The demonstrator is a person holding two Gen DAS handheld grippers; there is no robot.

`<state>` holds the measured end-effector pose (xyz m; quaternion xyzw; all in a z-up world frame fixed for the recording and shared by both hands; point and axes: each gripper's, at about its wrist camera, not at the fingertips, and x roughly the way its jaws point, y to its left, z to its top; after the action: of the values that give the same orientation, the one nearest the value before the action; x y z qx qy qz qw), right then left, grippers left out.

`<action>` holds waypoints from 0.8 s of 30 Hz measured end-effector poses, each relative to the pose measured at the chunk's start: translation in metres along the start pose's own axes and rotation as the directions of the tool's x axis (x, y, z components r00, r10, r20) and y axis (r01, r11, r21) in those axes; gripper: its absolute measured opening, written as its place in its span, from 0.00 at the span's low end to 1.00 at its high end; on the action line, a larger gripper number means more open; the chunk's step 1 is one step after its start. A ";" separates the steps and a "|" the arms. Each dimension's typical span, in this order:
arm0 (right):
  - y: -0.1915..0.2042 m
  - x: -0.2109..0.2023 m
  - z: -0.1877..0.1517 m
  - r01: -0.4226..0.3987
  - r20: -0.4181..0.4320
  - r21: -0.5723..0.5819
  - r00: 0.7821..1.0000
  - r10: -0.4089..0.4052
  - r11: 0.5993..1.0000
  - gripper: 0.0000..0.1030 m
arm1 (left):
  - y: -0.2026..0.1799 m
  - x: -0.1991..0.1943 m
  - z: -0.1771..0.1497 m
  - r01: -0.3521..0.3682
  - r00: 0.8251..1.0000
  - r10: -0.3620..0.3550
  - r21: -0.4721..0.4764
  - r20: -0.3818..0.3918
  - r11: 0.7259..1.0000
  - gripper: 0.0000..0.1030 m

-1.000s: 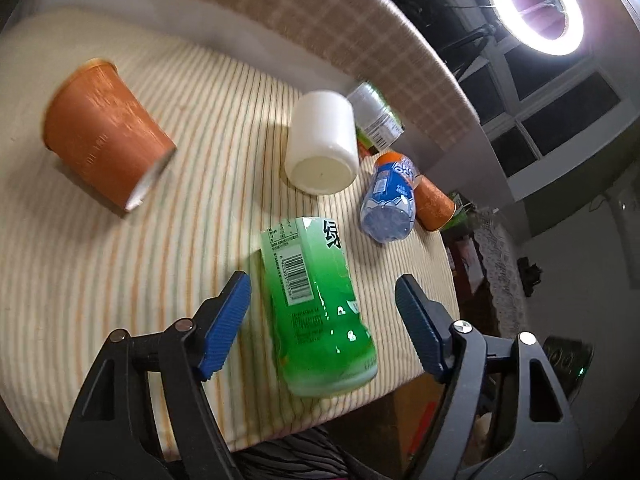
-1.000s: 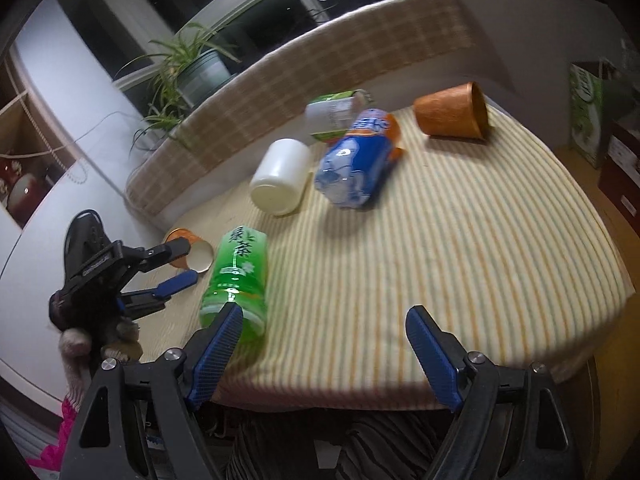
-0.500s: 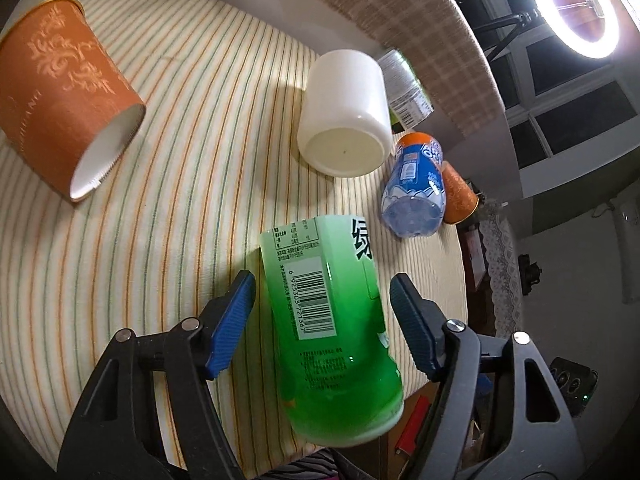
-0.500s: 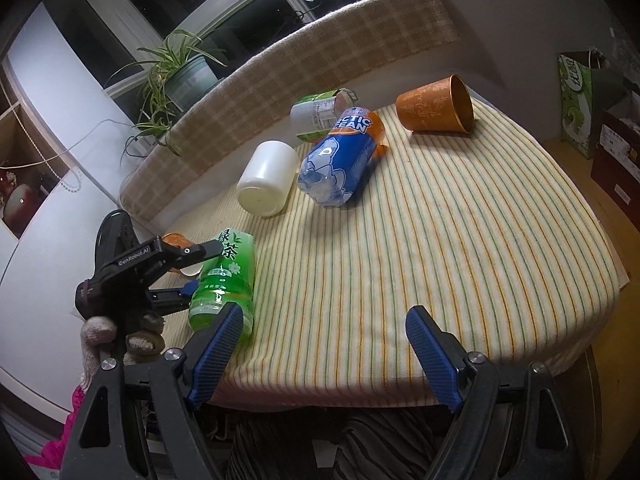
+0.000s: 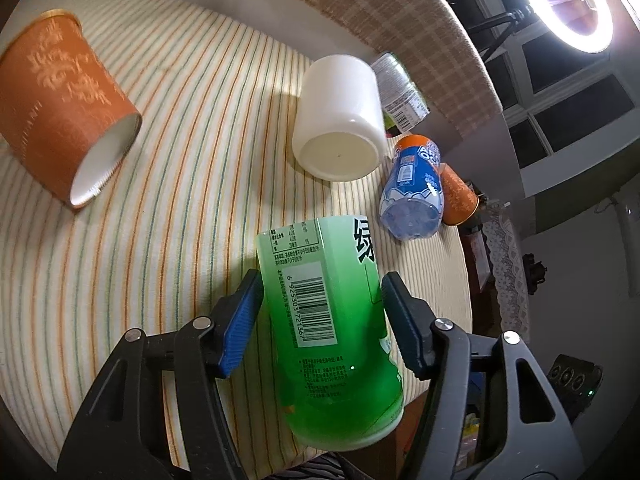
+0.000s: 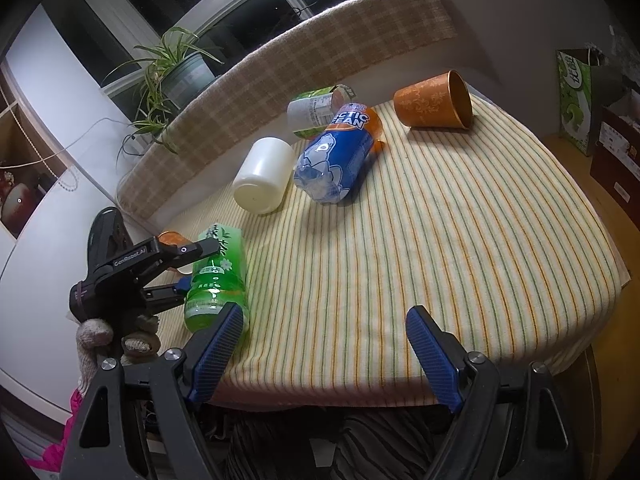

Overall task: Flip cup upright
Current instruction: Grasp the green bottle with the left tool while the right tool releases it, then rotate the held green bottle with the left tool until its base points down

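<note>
A green tea bottle (image 5: 320, 312) lies on its side at the near edge of the striped table (image 6: 440, 220). My left gripper (image 5: 322, 280) straddles it, blue pads pressed against both of its sides. In the right wrist view the bottle (image 6: 218, 280) still rests on the cloth, with the left gripper (image 6: 198, 264) around it, held by a gloved hand (image 6: 96, 336). My right gripper (image 6: 325, 314) hangs open over the table's front edge, holding nothing. An orange paper cup (image 5: 60, 120) lies on its side to the left.
A white cup (image 5: 340, 120), a blue bottle (image 5: 414, 196), a green-labelled can (image 5: 400, 92) and a second orange cup (image 6: 432, 100) all lie tipped over further back. A checked cushion and a potted plant (image 6: 180, 76) stand behind. A ring light (image 5: 576, 0) glares at upper right.
My left gripper has moved forward over the green bottle and its fingers have narrowed onto the bottle's sides. The right gripper has barely moved.
</note>
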<state>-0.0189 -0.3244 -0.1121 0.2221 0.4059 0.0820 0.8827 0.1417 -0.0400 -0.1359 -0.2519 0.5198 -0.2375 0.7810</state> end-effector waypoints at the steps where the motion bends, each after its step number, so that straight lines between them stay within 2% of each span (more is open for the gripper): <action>1: 0.000 0.000 0.000 0.000 -0.001 -0.003 1.000 0.000 1.000 0.83 | -0.002 -0.003 -0.001 -0.006 1.000 0.006 0.011 0.011 1.000 0.61; 8: 0.003 0.001 -0.001 0.002 -0.005 -0.003 1.000 -0.002 1.000 0.83 | -0.018 -0.021 -0.005 -0.056 0.995 0.048 0.095 0.087 0.994 0.60; 14: 0.005 0.002 -0.001 0.005 -0.004 -0.008 1.000 -0.005 1.000 0.83 | -0.033 -0.034 -0.009 -0.110 0.983 0.083 0.167 0.163 0.980 0.59; 24: 0.006 0.005 -0.001 0.006 -0.016 -0.007 1.000 -0.006 1.000 0.83 | -0.056 -0.048 -0.018 -0.239 0.945 0.157 0.281 0.287 0.929 0.58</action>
<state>-0.0161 -0.3172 -0.1134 0.2174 0.4133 0.0825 0.8804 0.1022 -0.0548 -0.0730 -0.1000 0.3919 -0.2011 0.8922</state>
